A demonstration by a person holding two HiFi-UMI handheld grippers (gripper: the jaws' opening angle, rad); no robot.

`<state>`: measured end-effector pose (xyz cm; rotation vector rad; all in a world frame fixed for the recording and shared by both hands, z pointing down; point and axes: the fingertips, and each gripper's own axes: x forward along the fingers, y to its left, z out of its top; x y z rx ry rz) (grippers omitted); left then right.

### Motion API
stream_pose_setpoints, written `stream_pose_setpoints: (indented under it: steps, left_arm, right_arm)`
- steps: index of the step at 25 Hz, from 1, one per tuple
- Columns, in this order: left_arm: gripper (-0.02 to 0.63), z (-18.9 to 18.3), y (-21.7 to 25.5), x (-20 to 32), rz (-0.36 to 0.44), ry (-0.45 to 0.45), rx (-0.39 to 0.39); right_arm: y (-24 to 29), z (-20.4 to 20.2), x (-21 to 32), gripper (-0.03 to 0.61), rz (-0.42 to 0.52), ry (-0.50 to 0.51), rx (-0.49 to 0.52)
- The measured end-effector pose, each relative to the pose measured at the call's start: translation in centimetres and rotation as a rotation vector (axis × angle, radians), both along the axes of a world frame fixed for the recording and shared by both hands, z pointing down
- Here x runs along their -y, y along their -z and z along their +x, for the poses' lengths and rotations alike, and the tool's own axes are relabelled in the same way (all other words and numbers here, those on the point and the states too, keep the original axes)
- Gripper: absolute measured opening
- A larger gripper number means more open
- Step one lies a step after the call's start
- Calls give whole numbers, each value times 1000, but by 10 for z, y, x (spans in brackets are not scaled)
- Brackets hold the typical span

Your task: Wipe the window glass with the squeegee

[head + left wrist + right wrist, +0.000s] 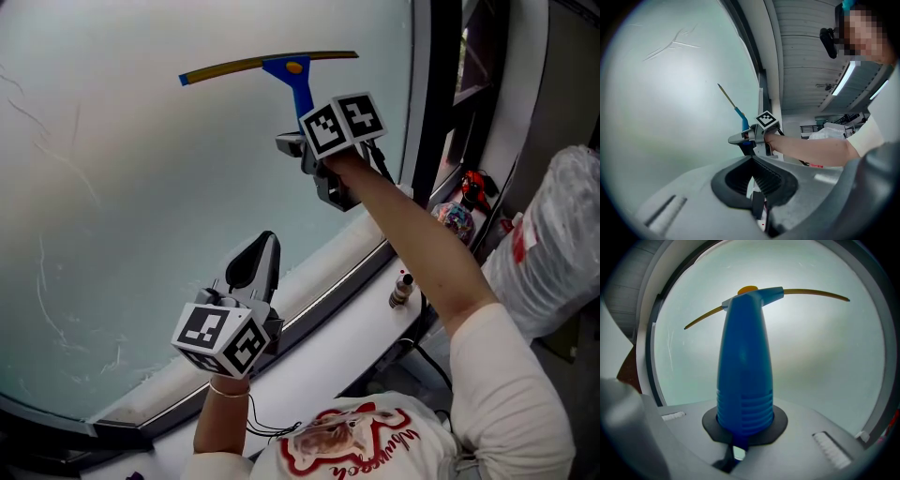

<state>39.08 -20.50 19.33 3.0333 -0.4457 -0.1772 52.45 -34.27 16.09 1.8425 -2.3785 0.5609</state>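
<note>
While the right hand-held gripper (744,434) pinches the squeegee (284,66) handle and the left hand-held gripper (258,255) hangs pressed together, empty, the blade (225,69) should press flat against the window glass (141,187).

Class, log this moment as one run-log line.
right gripper: shut on squeegee | blade: against window glass | left gripper: shut, empty

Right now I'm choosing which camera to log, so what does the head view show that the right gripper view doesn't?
Only the head view shows the left gripper, held low near the white sill, plus a small bottle on that sill and a plastic bag. Only the right gripper view shows how the right gripper clamps the ribbed end of the squeegee. Both show the squeegee's blue handle and its blade up at the window glass.
</note>
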Motion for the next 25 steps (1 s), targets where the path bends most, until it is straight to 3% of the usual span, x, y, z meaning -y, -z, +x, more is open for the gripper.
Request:
stream_pose_setpoints:
  steps: [7,13,25]
  left_arm:
    - [0,-12,-27,2,-55,11,35]
    - [0,-10,-36,4,-51,16,59]
    - [0,26,-41,8,-72,47,58]
  right_arm:
    - [-26,-5,1,25,-7,-1,39]
    - [-39,0,0,25,-16,1,13]
    - [-101,24,-9,25,-74,21,-179]
